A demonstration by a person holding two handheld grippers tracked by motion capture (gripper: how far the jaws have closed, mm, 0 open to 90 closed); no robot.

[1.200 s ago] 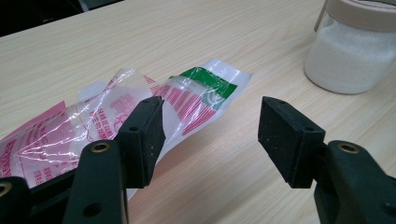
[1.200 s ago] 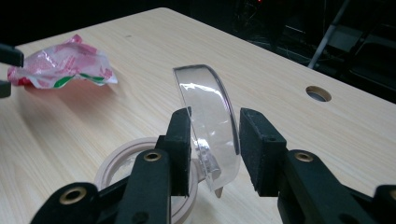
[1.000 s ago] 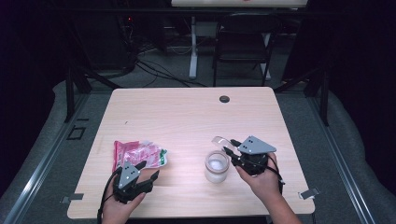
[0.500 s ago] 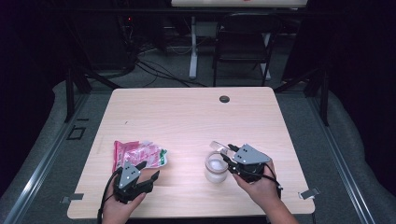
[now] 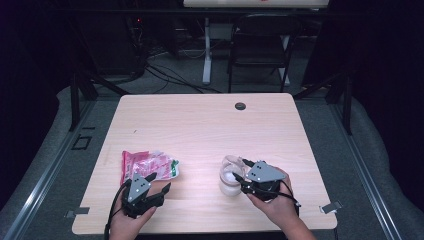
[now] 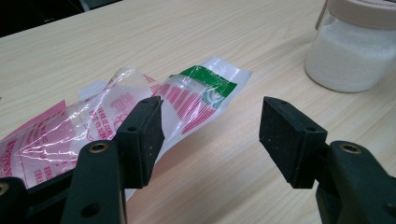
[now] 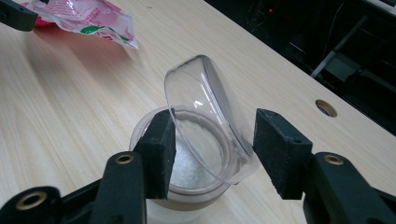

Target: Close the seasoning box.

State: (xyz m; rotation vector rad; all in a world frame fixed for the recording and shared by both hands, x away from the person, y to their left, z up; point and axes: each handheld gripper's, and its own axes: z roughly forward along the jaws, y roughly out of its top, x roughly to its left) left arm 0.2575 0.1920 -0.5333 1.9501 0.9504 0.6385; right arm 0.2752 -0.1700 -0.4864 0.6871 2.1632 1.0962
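Right gripper view puts my right tongs point(image 7: 212, 149) spread around the clear lid point(image 7: 205, 116), tilted open on the jar point(image 7: 187, 177) of white grains near the worktop's point(image 5: 200, 125) front edge. Left tongs point(image 6: 210, 135) gape beside the pink bag point(image 6: 116, 116). Next, I judge, I pinch that lid.

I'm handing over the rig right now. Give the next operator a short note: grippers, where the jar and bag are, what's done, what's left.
Left hand-held gripper: open, empty, jaws just short of the pink plastic bag lying flat on the table.
Right hand-held gripper: open, jaws either side of the jar's clear lid, which stands flipped up.
Done: jar is open, white grains inside.
Left: probably pick up the bag; nothing is gripped yet.
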